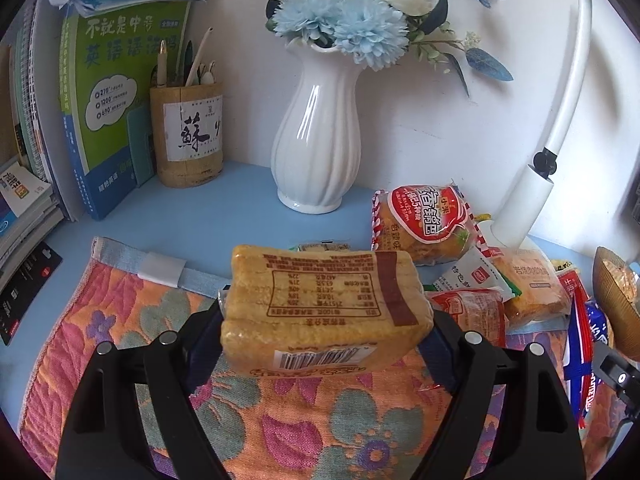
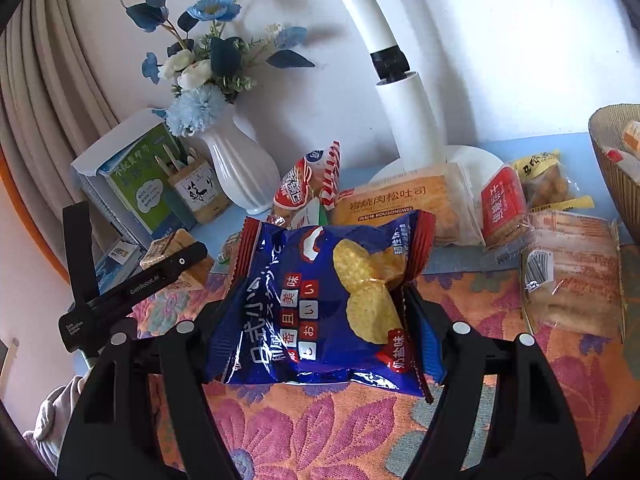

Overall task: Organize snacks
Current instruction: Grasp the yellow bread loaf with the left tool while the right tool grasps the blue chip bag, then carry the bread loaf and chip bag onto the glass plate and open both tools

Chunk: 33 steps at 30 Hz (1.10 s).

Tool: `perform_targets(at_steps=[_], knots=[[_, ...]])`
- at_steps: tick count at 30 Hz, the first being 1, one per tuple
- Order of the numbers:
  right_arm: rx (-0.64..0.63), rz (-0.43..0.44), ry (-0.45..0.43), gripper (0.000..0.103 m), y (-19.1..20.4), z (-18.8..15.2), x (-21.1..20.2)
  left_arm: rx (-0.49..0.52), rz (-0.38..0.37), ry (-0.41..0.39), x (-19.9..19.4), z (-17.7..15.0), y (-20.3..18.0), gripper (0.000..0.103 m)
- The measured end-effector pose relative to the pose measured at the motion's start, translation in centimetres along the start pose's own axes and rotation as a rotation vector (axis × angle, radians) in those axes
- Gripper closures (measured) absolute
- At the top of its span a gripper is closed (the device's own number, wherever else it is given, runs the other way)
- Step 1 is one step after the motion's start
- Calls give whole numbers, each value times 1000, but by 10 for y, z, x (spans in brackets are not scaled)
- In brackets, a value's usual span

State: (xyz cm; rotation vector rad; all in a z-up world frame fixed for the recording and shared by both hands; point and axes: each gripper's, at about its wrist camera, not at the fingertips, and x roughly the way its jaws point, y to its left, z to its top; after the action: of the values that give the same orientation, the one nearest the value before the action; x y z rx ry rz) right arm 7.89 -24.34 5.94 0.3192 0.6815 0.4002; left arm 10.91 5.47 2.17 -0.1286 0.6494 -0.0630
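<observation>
Now, left gripper (image 1: 326, 334) pinching one toast pack (image 1: 320, 308), right gripper (image 2: 320, 332) pinching one chip bag (image 2: 324, 300).

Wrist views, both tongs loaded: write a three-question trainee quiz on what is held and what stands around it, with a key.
1. True or false: the left tongs grip a clear-wrapped toast pack lifted off the floral cloth.
2. What do the right tongs hold? A) a blue chip bag B) a red sausage pack C) a pen
3. Fill in: the white vase stands between the bamboo pen holder and the ______ pole.

Key: 1 true; 2 A; 3 white
</observation>
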Motion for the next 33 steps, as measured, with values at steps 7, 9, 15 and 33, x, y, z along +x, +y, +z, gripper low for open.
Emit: perform_targets(at_steps=[7,9,15,33], knots=[[45,26,-74,29,-7,3,-18,39,49,-62,-11,-3,-8,22],[57,35,-96,29,-9,5,-24,71,60,-60,-11,-4,-14,22],[78,28,-156,29,-16,10,-40,74,72,-45,-8,-3,-14,22],[199,-81,-245,29,-63,85,-119,162,-179,-69,-61,55,-142,22]])
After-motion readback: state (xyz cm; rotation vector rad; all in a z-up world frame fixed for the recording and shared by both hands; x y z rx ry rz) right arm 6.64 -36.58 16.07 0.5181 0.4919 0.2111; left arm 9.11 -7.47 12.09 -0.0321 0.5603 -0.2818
